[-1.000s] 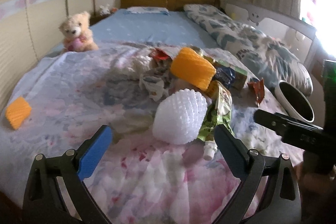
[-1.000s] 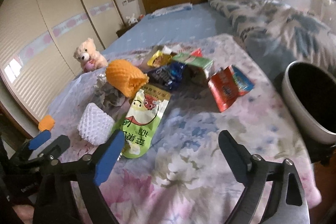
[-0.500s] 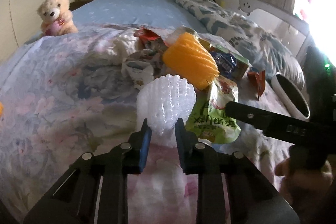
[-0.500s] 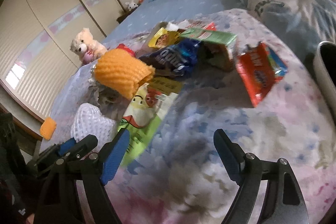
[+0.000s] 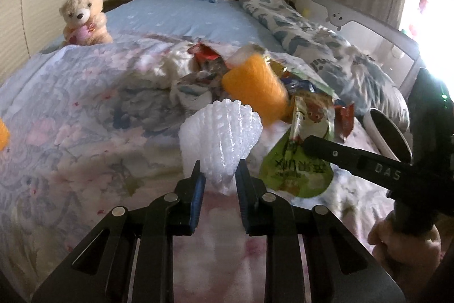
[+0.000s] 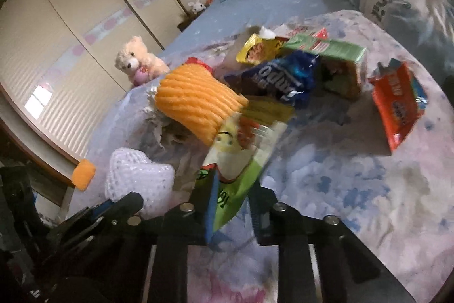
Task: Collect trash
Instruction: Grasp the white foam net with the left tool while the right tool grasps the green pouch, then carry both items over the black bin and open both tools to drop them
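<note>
Crowding the middle of the floral bedspread (image 5: 85,132) is a trash pile. An orange foam net (image 6: 195,101) sits on top of crumpled paper (image 5: 193,90). Behind it lie a blue wrapper (image 6: 283,75), a green carton (image 6: 329,50), a yellow packet (image 6: 252,50) and, off to the right, a red packet (image 6: 397,101). A teddy bear (image 5: 83,17) sits at the far left edge of the spread, well apart from the pile. A small orange foam piece (image 6: 83,173) lies alone near the left edge. A bin (image 5: 388,132) stands at the right side of the bed, near the pile.

Left gripper (image 5: 218,183): fingers drawn in, clamped on the near end of a white foam net (image 5: 221,138). The net is ribbed, shell-shaped, pinched narrow at the pads and flaring away from them, just in front of the orange net.

Right gripper (image 6: 232,203): jaws closing, green snack bag (image 6: 241,161) between them. The bag's near edge is folded up in the pinch. It has a cartoon face print, its far end tucked under the orange net. Motion blur here.

A hand (image 5: 405,243) grips the right tool's handle at lower right in the left view.
</note>
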`<state>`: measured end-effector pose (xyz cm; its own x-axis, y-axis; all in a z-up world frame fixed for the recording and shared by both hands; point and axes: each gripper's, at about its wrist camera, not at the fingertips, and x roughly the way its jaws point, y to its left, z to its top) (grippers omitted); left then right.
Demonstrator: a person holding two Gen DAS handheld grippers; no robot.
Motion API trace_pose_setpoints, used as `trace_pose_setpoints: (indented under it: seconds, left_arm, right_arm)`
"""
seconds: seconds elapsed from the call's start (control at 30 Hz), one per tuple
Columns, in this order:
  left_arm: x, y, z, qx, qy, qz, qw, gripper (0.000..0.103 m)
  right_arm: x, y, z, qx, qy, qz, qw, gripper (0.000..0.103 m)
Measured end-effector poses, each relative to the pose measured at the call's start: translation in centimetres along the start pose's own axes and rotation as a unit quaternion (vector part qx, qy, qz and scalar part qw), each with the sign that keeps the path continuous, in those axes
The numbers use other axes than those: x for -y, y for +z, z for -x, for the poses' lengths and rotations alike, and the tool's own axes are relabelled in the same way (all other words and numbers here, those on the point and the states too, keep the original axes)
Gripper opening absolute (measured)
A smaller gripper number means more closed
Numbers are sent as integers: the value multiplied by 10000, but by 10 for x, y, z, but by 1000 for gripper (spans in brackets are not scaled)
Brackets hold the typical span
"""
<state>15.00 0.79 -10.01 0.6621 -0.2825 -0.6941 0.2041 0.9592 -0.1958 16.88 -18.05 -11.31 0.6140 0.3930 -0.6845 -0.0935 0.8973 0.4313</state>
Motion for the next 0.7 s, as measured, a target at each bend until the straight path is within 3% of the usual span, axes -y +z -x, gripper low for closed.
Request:
trace_pose_setpoints:
  seconds: [0.33, 0.7]
  left_arm:
    - [47, -3, 9, -10, -325, -363, 9988, 21]
    - [122, 1, 8, -44, -795, -945, 9923, 20]
  right_arm:
    - [21, -12, 54, 317, 81, -140, 9994, 6]
    - [64, -19, 124, 961, -200, -518, 9938, 5]
